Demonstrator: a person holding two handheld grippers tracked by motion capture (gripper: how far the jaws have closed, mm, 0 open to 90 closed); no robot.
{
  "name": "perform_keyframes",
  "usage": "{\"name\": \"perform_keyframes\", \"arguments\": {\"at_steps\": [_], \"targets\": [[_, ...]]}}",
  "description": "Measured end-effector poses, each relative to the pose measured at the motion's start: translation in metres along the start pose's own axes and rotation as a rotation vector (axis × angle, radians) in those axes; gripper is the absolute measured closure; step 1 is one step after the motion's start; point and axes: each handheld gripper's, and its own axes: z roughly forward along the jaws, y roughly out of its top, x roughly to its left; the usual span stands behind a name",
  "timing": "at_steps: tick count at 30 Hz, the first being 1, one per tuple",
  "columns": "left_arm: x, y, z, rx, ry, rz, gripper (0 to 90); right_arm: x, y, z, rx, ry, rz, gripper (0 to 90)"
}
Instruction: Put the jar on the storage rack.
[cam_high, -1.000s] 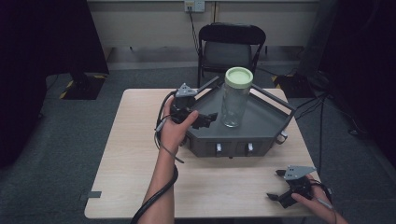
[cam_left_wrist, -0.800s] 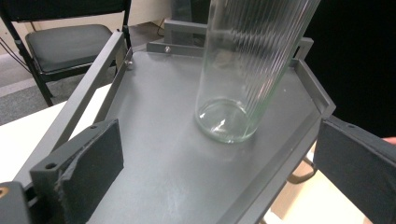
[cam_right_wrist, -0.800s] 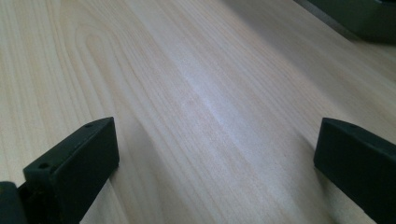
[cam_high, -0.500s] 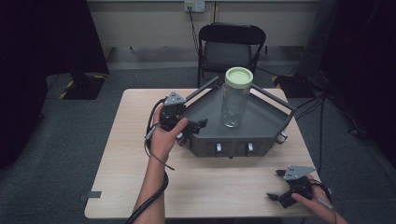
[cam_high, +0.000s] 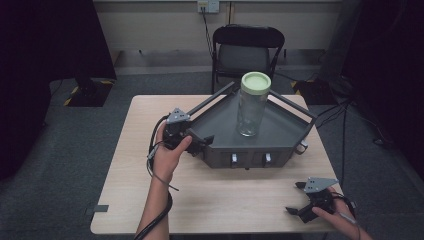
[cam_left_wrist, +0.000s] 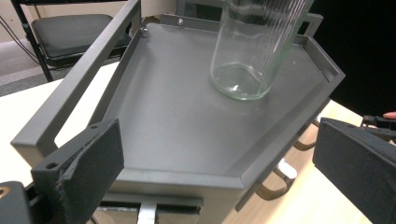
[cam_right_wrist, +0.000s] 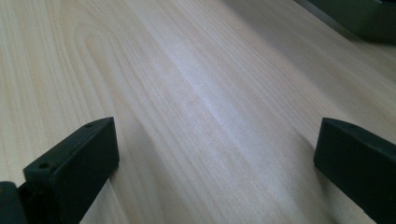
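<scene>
Honestly, the biggest thing in play is the wooden table, and sitting on it is a grey metal tray with raised rails around the edge and a couple of little latches on the front face. Standing upright on the tray floor, toward the back and roughly centred, is a tall clear glass jar with a pale green lid on top.

My read on the jar: glass, so stiff and breakable, and probably slick on bare rubber pads. It looks empty, so not very heavy, but it's tall and narrow, which makes it easy to tip if you nudge it near the top. The walls look ribbed in the left gripper view, which might give a bit of bite. I'd take it around the body at mid-height or slightly lower, squeezing gently, not by the lid, which could simply twist or pop.

Left tool is hovering at the tray's front-left corner, jaws spread wide with nothing between them, pointed at the jar but well apart from it. Right tool is parked low over the near right part of the table, also wide open and empty.
</scene>
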Motion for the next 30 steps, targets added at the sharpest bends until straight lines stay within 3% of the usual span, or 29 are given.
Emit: {"name": "perform_keyframes", "arguments": {"at_steps": [10,30], "targets": [[0.010,-0.023,-0.010,0.012,0.030,-0.016,1.8,0.000,0.000,0.000,0.000,0.000,0.000,0.0],[0.022,-0.061,-0.021,0.029,0.042,-0.046,2.2,0.000,0.000,0.000,0.000,0.000,0.000,0.0]]}}
